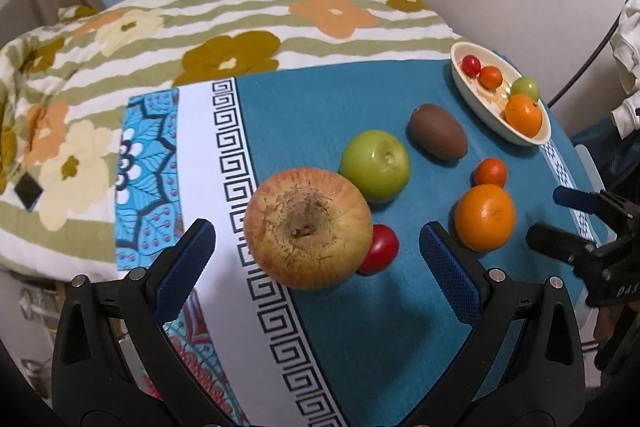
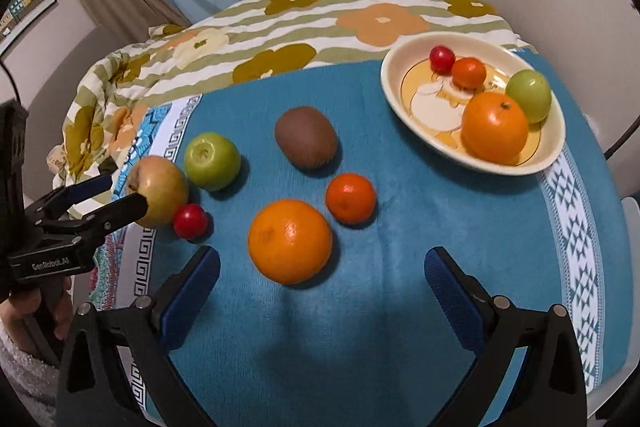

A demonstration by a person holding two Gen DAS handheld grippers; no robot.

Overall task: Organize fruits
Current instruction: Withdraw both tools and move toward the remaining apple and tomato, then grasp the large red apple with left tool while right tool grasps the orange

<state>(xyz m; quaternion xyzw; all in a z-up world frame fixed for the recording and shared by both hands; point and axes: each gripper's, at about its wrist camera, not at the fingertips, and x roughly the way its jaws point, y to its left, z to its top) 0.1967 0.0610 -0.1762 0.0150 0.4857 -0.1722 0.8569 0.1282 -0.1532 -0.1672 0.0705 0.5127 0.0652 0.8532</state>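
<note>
Left tongs (image 1: 316,255) spread wide around the big apple (image 1: 308,233), pads not touching it. Right tongs (image 2: 322,275) gape just short of the large orange (image 2: 290,241), holding nothing. Risk: closing on the apple could knock the red cherry tomato (image 1: 380,249) pressed against it, and round fruit rolls. Bowl (image 2: 554,155) sits near the table's far right edge; open cloth lies between.

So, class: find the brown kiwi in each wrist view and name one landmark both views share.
Left wrist view: the kiwi lies right of centre, in the upper half, just below-left of the bowl.
Right wrist view: the kiwi lies near the centre, left of the bowl.
Shared landmark: the green apple on the cloth, left of the kiwi.
</note>
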